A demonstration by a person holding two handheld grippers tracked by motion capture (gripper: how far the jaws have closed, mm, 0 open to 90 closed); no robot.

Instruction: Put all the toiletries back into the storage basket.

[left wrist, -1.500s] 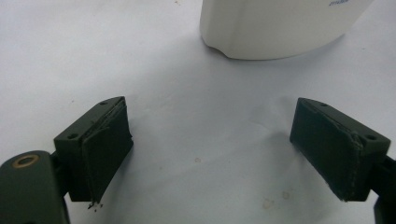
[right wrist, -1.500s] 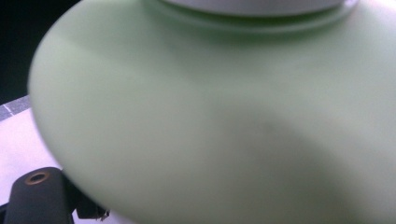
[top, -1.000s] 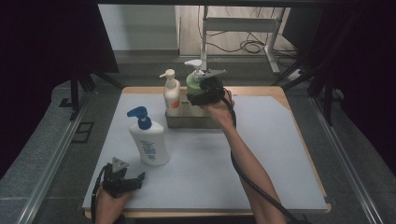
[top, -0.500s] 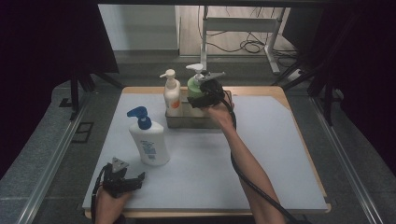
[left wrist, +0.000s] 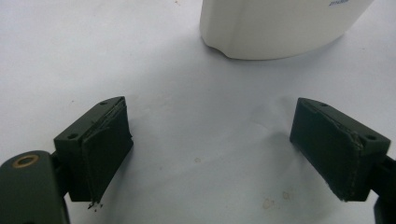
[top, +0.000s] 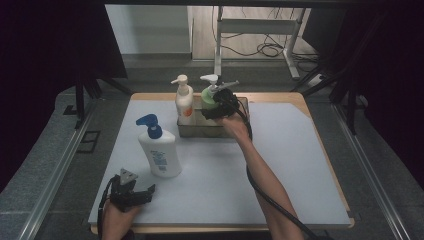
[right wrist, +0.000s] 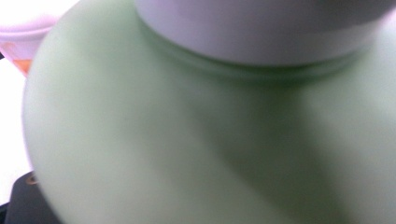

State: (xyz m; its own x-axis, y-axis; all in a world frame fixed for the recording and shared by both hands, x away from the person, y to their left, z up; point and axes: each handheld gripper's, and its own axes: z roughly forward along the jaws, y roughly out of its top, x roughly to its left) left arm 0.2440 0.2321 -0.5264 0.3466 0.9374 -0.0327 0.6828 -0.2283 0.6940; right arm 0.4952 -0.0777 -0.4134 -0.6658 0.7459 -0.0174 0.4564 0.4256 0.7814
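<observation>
High view: green bottle (top: pixel 210 99) in tray (top: pixel 244 106), clamped between right gripper (top: pixel 220 106) jaws; white bottle (top: pixel 159 152) ahead of parted left gripper (top: pixel 134 194) jaws, untouched.

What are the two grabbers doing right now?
Left gripper: open, holding nothing.
Right gripper: around the green bottle; grip cannot be told.

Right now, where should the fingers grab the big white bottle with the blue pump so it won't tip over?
Probably around the middle of the white bottle, below its sloping shoulders. It stands upright on the table, and its body looks wide and flat-fronted, so the narrower sides may fit the fingers better. Come in level from the near side, where the left gripper already rests open. The blue pump would likely wobble.
</observation>
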